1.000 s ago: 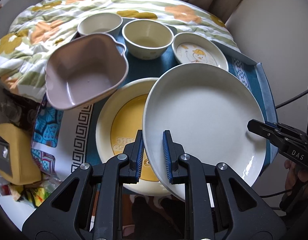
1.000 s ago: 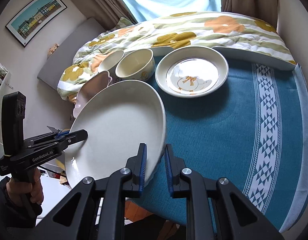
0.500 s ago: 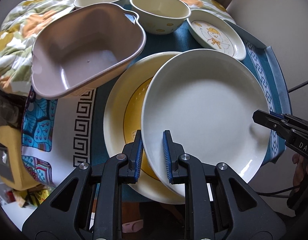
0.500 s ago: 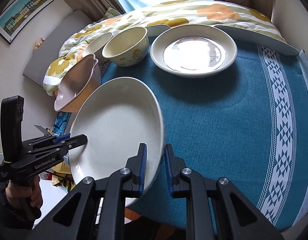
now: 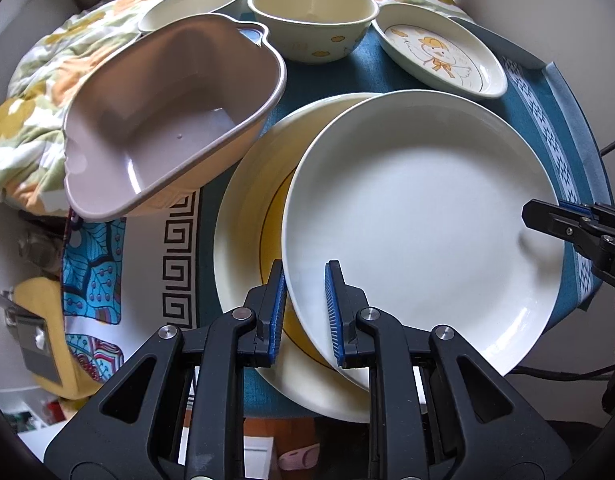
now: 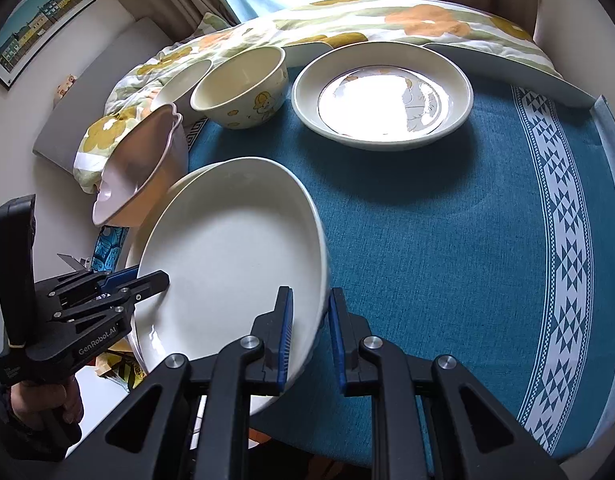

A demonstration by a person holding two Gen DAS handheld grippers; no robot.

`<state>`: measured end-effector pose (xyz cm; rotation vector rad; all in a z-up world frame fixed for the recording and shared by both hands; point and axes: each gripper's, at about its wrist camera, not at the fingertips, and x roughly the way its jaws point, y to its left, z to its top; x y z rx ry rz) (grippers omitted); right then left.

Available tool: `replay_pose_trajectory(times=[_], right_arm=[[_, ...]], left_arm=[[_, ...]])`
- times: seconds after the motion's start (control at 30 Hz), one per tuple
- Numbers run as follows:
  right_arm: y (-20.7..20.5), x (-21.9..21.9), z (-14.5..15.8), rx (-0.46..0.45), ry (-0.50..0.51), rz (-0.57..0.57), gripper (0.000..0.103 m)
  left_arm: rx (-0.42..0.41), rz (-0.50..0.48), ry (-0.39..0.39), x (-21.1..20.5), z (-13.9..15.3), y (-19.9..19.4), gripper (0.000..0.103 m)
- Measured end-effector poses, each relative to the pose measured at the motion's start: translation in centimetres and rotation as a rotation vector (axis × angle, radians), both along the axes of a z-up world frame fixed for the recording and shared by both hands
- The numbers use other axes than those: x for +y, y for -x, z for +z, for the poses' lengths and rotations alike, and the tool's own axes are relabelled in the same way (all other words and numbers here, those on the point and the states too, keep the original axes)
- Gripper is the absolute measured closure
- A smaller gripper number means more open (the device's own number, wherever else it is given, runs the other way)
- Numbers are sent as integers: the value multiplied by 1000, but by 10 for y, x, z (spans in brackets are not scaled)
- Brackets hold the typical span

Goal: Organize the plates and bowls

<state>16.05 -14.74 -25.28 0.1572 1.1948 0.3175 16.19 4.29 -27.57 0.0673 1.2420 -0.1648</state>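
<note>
Grip state: left gripper [image 5: 305, 312] clamped on the near rim of the white plate [image 5: 419, 224], pads tight on both faces. Right gripper [image 6: 310, 334] pinches the opposite rim of that plate. Plate hangs tilted, overlapping the yellow-centred plate [image 5: 247, 248] just beneath it on the blue tablecloth [image 6: 447, 240]. Pink bowl [image 5: 167, 120] sits ahead-left of the left gripper; cream bowl [image 5: 313, 24] and duck plate [image 5: 441, 54] farther ahead.

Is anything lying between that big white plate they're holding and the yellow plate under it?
Nothing visible. The white plate hangs partly over the yellow plate, whose visible face is bare. The pink bowl sits off to the side.
</note>
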Motion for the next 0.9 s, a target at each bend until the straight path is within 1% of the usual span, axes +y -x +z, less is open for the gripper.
replay_pose_trajectory(times=[0.13,0.3,0.37,0.57,0.83,0.9], right_arm=[[-1,6,0,-7,36,17,87],[-2,15,-3,-8,76,44,87],[-2,18,-3,-4,89,52,87],[-3,25,-1,-25,122,84,87],[-4,25,-1,-23,109,78,87],[-3,26,-1,-25,107,81,87]], left_arm=[[-35,-24,-71,-11,0,0,87],[-89,-68,-210,-24,1,2,87],[-104,-79,-245,-27,2,2,87],[-123,-78,-294,-26,4,7,87],[-143,-82,-342,-27,5,14,87],[-143,-79,-334,-26,5,14,87]])
